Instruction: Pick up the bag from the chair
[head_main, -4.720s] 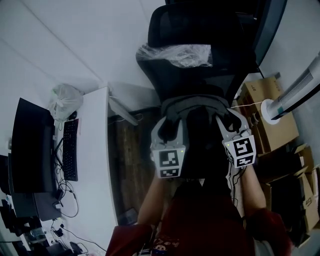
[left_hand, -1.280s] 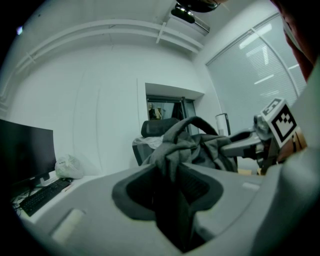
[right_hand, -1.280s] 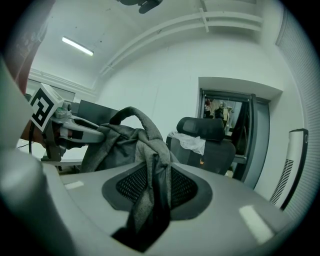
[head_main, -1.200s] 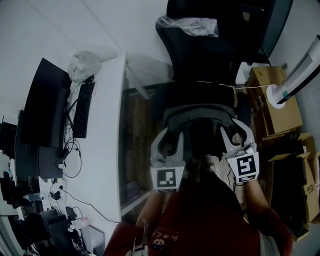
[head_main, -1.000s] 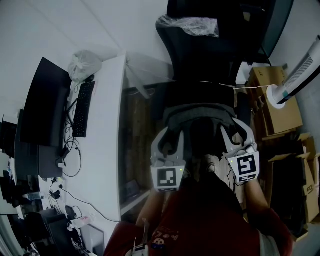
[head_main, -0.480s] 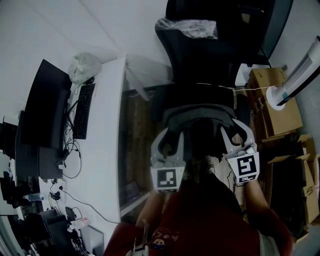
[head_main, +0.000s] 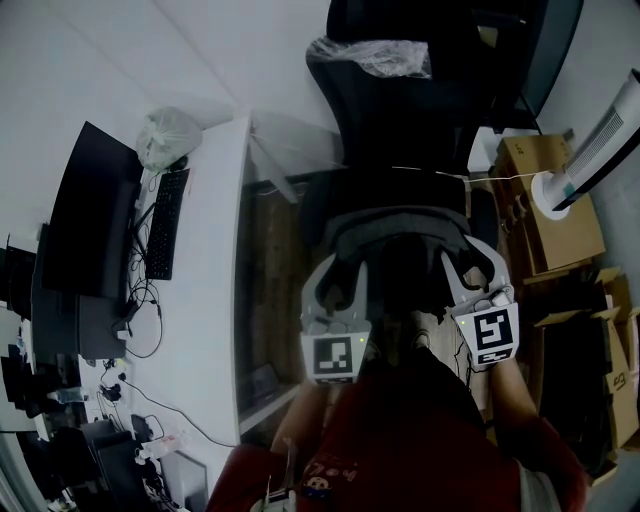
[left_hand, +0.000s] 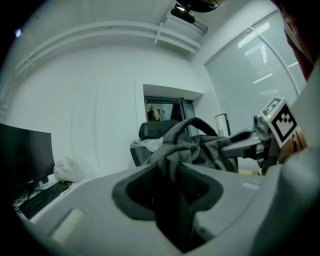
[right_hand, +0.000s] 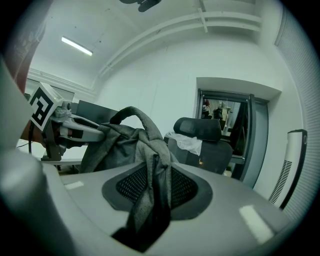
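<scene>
- Far off to the left of the left tongs, a dark screen and a black keyboard sit on a white tabletop.
- A white sack sits at the far end of that tabletop. It is to the left of the left tongs and farther away than their tips.
- The left tongs point almost level, away from the person. Their two jaws are squeezed on a fold of the grey bag. The cloth is caught tight between them and hangs down through the gap.
- The bag is up in the air, stretched between the two tongs. One side is in the left tongs and the other side is in the right tongs. A loop handle stands up from the top of it.
- The bag is not touching the chair. The black chair stands past the tips of both tongs, well apart from them. A crinkly see-through plastic sheet lies on it.
- The right tongs also point almost level. Their jaws are pinching another fold of the same grey bag. That cloth fills the gap between the jaws and droops below them.
- Each pair of tongs has a cube with black and white squares on its back end, close to the person's hands.
- To the right of the right tongs there are brown cardboard boxes on the floor.
- A tall white fan stands past those boxes, farther to the right of the right tongs.
</scene>
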